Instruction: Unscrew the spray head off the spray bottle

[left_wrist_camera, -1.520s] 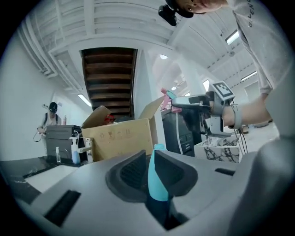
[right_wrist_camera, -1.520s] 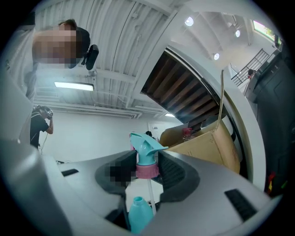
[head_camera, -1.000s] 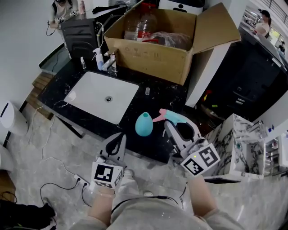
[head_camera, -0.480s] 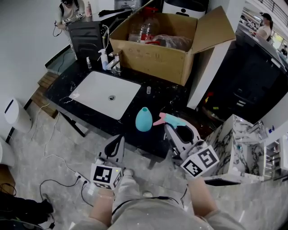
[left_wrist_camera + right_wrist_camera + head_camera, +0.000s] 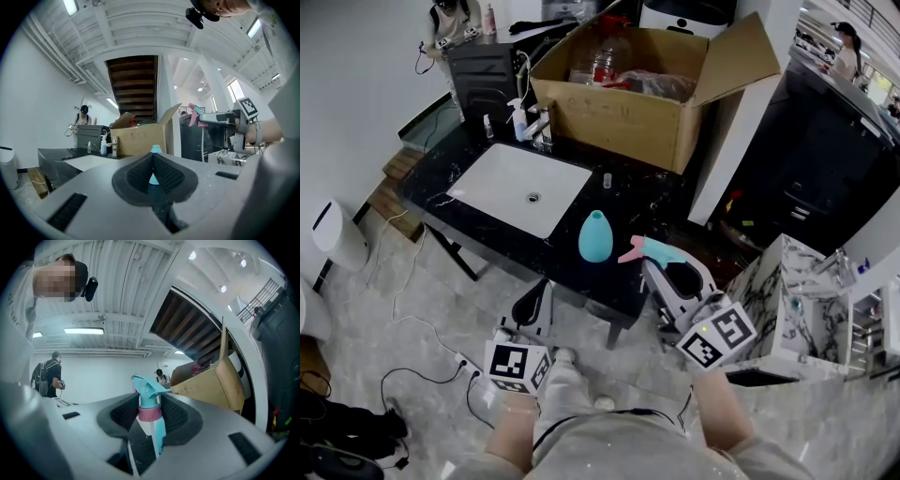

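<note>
A black marbled surface [image 5: 652,202] runs across a room with a pale stone floor [image 5: 412,281]. A white sink [image 5: 492,183] is set into its left half. A tap [image 5: 542,129] and a small spray bottle [image 5: 517,120] stand at the sink's far rim, and a small clear vial [image 5: 607,180] stands to the right of the sink. Cables [image 5: 417,328] trail over the floor below the front edge, and a white bin [image 5: 337,234] stands at the left. A marble-patterned cabinet [image 5: 797,295] is at the right, and a person [image 5: 450,17] stands by a dark unit at the far end.

An open cardboard box [image 5: 619,117] takes up the far right of the surface. It holds clear plastic bottles [image 5: 602,61] and a crumpled plastic bag [image 5: 661,86].

The teal bottle [image 5: 595,236] stands upright near the front edge with its neck bare. The spray head [image 5: 654,249], teal with a pink trigger and collar, is off it and just to its right, not touching it. The right gripper [image 5: 150,414] holds the head, its jaws closed on the pink collar and the tube hanging below. The left gripper [image 5: 542,292] hangs over the floor in front of the surface, its jaws pressed together with nothing between them, pointing towards the bottle.
</note>
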A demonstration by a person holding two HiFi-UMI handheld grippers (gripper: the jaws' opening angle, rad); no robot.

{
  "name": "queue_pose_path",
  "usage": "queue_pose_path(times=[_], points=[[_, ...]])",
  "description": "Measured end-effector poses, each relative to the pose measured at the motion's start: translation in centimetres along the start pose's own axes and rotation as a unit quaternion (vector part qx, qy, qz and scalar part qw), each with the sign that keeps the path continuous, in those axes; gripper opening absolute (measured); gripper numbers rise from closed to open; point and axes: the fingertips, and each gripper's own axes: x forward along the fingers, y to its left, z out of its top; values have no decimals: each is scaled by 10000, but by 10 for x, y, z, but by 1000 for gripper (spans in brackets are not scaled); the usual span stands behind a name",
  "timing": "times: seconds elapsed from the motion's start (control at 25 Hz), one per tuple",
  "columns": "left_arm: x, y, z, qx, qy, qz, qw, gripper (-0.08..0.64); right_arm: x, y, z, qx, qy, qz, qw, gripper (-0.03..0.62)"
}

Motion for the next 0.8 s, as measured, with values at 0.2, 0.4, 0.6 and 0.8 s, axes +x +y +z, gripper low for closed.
queue_pose_path(times=[0.2,0.4,0.6,0.8], points=[[-10,1,4,-22,-34,161,9999,5,-8,3,0,10,16,25,10000,152],[-18,1,8,-24,-95,264,9996,5,-12,7,0,-51,17,37,10000,152],[-23,-3,10,-19,-116,229,9997,5,-17,7,2,-6,-38,3,10000,152],[-28,-7,10,-36,-145,211,9997,5,-23,8,3,46,-101,-17,9999,152]])
